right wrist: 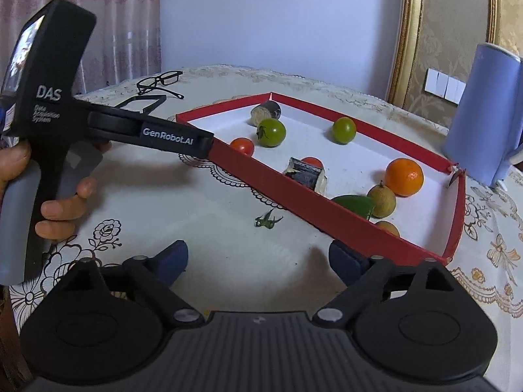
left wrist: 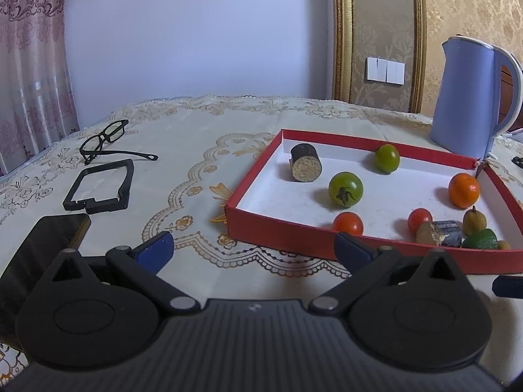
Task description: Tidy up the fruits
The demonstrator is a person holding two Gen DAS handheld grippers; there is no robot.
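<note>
A red tray [left wrist: 278, 233] with a white floor holds two green tomatoes [left wrist: 345, 189], two red tomatoes [left wrist: 348, 223], an orange [left wrist: 463, 190], a lime [left wrist: 480, 239], small brown fruits [left wrist: 474, 220] and two cut dark cylinders [left wrist: 305, 167]. My left gripper [left wrist: 255, 250] is open and empty just before the tray's near wall. My right gripper [right wrist: 258, 259] is open and empty near the tray's [right wrist: 294, 196] near corner. In the right wrist view the orange [right wrist: 404, 177] and green tomatoes [right wrist: 271, 132] also show. A green stem [right wrist: 267, 220] lies on the cloth outside the tray.
A blue kettle [left wrist: 470, 98] stands behind the tray at the right. Black glasses [left wrist: 108, 137] and a black frame [left wrist: 98, 186] lie on the cloth at the left. The left gripper's body [right wrist: 49, 98] and the hand holding it fill the left of the right wrist view.
</note>
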